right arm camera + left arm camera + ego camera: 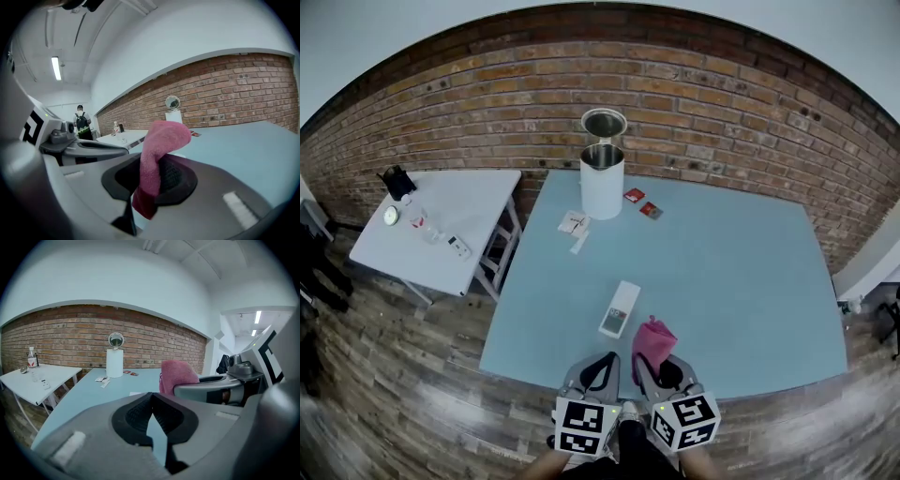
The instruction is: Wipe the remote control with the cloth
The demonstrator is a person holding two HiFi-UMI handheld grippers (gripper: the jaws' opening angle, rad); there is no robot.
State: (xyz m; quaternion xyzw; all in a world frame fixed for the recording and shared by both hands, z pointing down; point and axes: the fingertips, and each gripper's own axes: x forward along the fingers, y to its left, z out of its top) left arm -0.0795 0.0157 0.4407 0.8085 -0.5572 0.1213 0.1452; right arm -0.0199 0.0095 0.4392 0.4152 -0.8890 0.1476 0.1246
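Table [750,281] right half open for passage. Remote control [620,309] lies near front edge; white canister [602,180] and papers [574,225] occupy far edge.

light: scene is lit evenly by long white ceiling tube lamp [56,68] | edges: bent, darkened | foreground: blurred

Left claw [602,359] with tips together, empty; right claw [662,364] just beside it, clamped on the pink cloth [653,337].

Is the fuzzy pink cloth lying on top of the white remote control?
No, the pink cloth is pinched in the right gripper's jaws, beside the white remote control.
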